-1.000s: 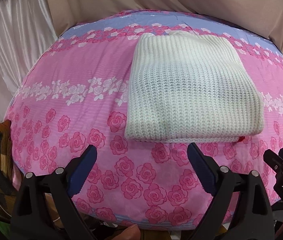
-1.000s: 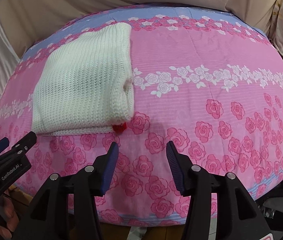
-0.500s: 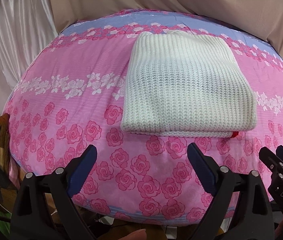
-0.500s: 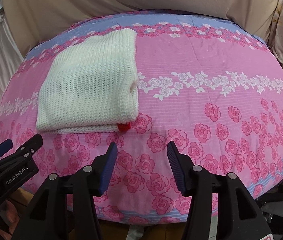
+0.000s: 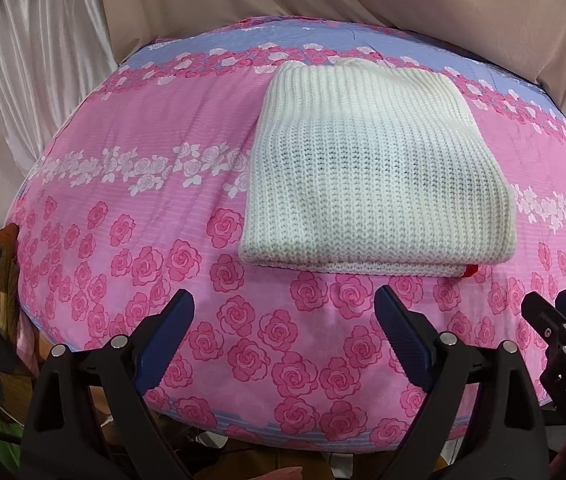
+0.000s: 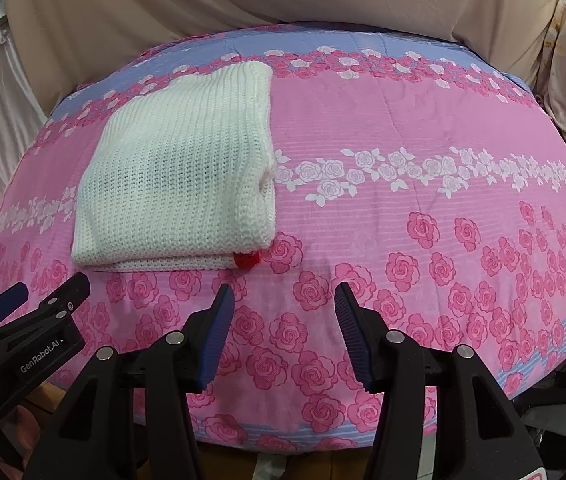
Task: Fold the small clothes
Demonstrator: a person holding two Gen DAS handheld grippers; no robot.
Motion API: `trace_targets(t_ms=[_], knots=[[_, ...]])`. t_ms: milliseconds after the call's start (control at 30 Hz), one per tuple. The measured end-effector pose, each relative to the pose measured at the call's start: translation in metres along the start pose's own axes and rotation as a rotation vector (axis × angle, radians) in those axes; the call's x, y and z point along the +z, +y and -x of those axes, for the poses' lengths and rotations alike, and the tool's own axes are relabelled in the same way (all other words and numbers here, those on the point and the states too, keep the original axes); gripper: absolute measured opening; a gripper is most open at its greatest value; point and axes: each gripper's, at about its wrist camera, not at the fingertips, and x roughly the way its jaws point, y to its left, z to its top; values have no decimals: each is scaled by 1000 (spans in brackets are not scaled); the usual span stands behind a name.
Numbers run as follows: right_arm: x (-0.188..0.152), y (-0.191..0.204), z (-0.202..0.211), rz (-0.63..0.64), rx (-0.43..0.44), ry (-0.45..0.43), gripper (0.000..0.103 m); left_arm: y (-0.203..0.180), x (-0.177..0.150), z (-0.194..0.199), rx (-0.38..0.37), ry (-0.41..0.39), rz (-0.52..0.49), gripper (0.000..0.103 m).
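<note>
The white knit garment (image 5: 375, 176) lies folded into a neat rectangle toward the far side of the rose-print cover (image 5: 143, 208), a red trim bit (image 6: 246, 260) peeking out at its near right corner. The left gripper (image 5: 285, 332) and right gripper (image 6: 279, 320) hover at the near edge, both spread wide and empty. The fold looks finished; any next move would be tucking that corner or fetching another piece.

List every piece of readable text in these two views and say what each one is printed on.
"GenRobot.AI": white print on the black body of the left gripper, seen at the lower left of the right wrist view.
"DAS": white letters on the black body of the right gripper, at the lower right edge of the left wrist view; the frame cuts it off.
No text shows on the white knit garment or the rose-print cover.
</note>
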Motion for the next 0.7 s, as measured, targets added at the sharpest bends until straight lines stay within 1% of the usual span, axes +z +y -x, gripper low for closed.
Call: trace_targets(t_ms=[700], knots=[[-3,3,1,-1,0,0,52,-6,-5,2,0,-2,-18,89]])
